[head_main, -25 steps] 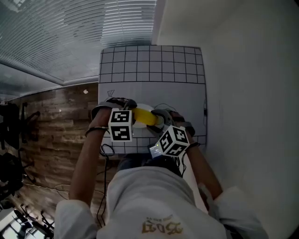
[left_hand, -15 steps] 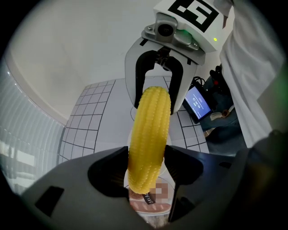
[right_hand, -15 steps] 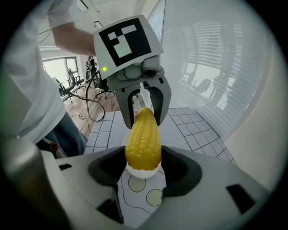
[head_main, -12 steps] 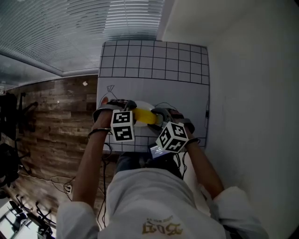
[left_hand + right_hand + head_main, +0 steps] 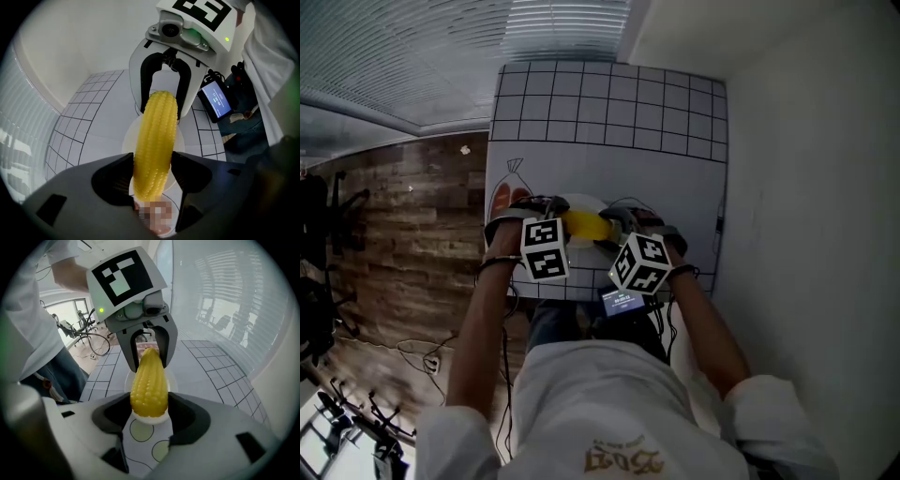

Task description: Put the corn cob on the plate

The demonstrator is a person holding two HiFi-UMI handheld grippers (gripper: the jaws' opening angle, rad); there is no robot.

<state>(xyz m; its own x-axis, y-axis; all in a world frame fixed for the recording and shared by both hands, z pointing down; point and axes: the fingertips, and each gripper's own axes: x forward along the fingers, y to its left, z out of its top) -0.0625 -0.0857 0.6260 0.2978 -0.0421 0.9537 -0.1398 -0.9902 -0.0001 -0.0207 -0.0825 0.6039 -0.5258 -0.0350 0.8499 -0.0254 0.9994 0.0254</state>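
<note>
A yellow corn cob [image 5: 582,225] is held level between my two grippers, one at each end, just over a white plate [image 5: 581,203] on the gridded table mat. My left gripper [image 5: 563,223] is shut on the cob's left end, and its own view shows the corn cob [image 5: 154,140] pressed between both jaws of the left gripper [image 5: 152,174], with the plate [image 5: 128,140] below. My right gripper [image 5: 609,231] is shut on the other end; there the corn cob [image 5: 149,380] fills the right gripper [image 5: 149,409]. Whether the cob touches the plate I cannot tell.
The white mat [image 5: 609,112] carries a black grid and printed outlines, one a bag drawing [image 5: 502,192] at the left. A wall runs along the table's right side. A small lit screen [image 5: 622,302] sits near the person's lap. Wooden floor [image 5: 422,244] lies left.
Both grippers have sunk toward the plate with the corn cob still held between them. The grip on each end looks unchanged.
</note>
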